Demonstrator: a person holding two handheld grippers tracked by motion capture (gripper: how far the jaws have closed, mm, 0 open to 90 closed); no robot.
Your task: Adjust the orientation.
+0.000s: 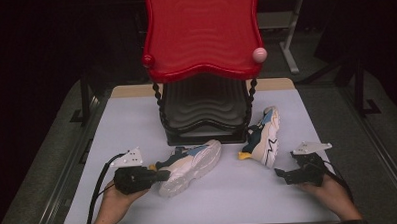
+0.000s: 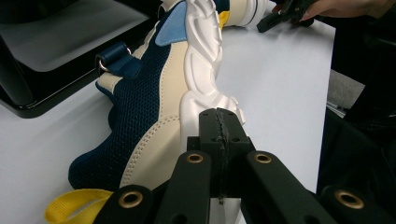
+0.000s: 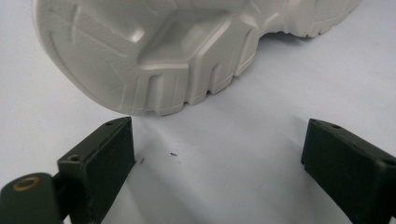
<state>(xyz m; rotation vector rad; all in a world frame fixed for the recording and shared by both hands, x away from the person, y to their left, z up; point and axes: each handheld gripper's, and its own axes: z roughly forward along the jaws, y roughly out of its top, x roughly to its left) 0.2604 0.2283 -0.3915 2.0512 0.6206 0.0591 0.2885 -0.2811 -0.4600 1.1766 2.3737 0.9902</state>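
Note:
Two blue, cream and white sneakers lie on their sides on the pale table (image 1: 239, 200). The nearer sneaker (image 1: 191, 165) rests front left, its white sole (image 2: 205, 60) turned toward me. My left gripper (image 1: 164, 174) sits at its heel end. In the left gripper view the left gripper (image 2: 219, 123) is shut, pads pressed together with nothing between them, right beside the sole. The second sneaker (image 1: 263, 136) lies to the right with a yellow heel loop. My right gripper (image 1: 280, 175) is open just in front of it. In the right gripper view the grey-white sole (image 3: 154, 51) lies ahead of the open right gripper (image 3: 219, 135).
A shoe rack stands at the back centre, with a red wavy top shelf (image 1: 201, 32) and a black lower shelf (image 1: 204, 112) reaching close to both sneakers. The floor drops away past the table's side edges.

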